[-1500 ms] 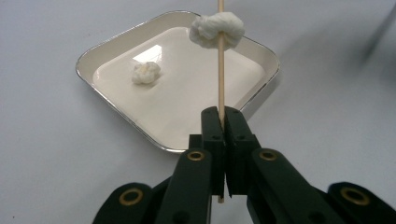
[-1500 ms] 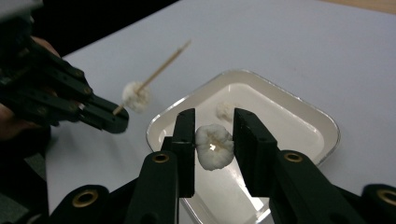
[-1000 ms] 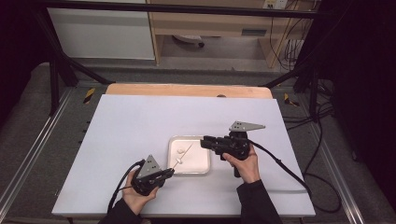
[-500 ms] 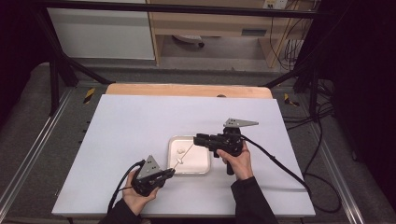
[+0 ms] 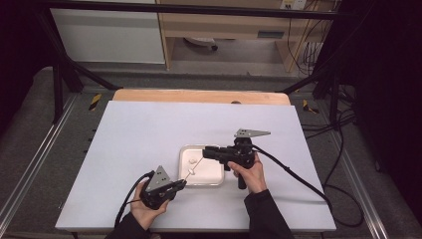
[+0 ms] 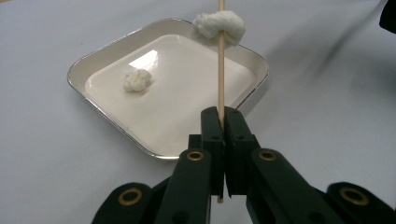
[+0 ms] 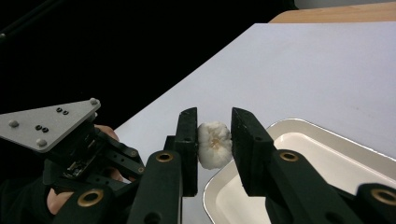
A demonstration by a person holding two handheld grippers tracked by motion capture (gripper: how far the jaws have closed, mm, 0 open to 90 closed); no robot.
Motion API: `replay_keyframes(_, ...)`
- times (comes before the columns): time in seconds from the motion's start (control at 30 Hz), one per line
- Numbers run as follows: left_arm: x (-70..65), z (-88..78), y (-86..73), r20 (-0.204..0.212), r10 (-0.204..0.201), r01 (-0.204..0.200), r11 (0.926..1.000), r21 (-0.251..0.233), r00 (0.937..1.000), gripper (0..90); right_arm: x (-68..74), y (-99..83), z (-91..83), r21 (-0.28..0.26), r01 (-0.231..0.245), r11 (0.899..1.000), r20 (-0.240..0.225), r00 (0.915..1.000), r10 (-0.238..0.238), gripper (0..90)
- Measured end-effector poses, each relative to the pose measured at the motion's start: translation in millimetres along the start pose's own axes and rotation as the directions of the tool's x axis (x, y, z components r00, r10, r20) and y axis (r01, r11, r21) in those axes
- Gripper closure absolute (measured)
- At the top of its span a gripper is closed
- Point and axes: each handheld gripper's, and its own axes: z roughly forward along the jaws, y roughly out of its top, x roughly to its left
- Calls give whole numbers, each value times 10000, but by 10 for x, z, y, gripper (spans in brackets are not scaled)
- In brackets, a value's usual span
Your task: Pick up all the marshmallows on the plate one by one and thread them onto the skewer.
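Note:
My left gripper [image 6: 223, 116] is shut on a thin wooden skewer [image 6: 221, 70] that points up over a white tray [image 6: 88, 65]. A white marshmallow [image 6: 218, 25] is threaded high on the skewer. Another marshmallow [image 6: 137, 80] lies loose in the tray. My right gripper [image 7: 213, 119] is shut on a third marshmallow [image 7: 213, 145], held above the tray's edge [image 7: 280, 128]. In the high view the left gripper [image 5: 183, 183] sits at the tray's [image 5: 214, 183] near left corner, and the right gripper [image 5: 205, 151] reaches in from the right, close to the skewer's tip.
The tray sits mid-table on a white tabletop [image 5: 149, 129] with a wooden strip [image 5: 199, 96] along the far edge. Cables [image 5: 298, 174] trail from both grippers. Black frame posts and metal rails [image 5: 35, 164] flank the table.
My right gripper has shifted a little to the left over the tray, toward the skewer, still holding its marshmallow. The left gripper and skewer have stayed put.

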Motion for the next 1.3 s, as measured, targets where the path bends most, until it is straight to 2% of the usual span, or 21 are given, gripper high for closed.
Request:
replay_keyframes(0.27, -5, 24, -15, -30, 80, -80, 9999, 121, 10000, 884, 31, -69, 48, 91, -67, 9999, -259, 9996, 69, 758)
replay_keyframes(0.4, -25, 7, 18, 64, 149, -147, 9997, -188, 9999, 884, 50, -146, 122, 550, -185, 9983, -527, 9984, 214, 765)
replay_keyframes(0.47, -32, 13, 22, -35, 128, -129, 9998, -130, 9999, 885, 64, -211, 194, 789, -121, 9968, -562, 9983, 166, 763)
replay_keyframes(0.63, -6, 14, 9, -44, -34, 33, 9999, -118, 10000, 884, 121, -255, 308, 943, 107, 9955, -531, 9986, -57, 759)
replay_keyframes(0.77, -3, 26, -1, -41, -44, 44, 10000, -62, 10000, 884, 119, -280, 325, 960, 175, 9952, -450, 9989, -133, 743)
replay_keyframes(0.93, 24, 8, -6, -77, -144, 143, 9998, -113, 9999, 884, 144, -226, 261, 628, 549, 9965, -146, 9984, -541, 587)
replay_keyframes(1.03, 44, -21, -11, -123, -217, 215, 9996, -162, 9997, 884, 158, -186, 200, 559, 829, 9950, 290, 9960, -846, 490)
replay_keyframes(1.17, 86, -77, -19, -238, -309, 305, 9994, -166, 9992, 884, 159, -166, 142, 702, 1300, 9890, 942, 9862, -1363, 331)
replay_keyframes(1.3, 147, -117, -26, -266, -330, 327, 9994, -141, 9991, 884, 147, -189, 112, 1204, 1779, 9767, 1604, 9674, -1960, 207)
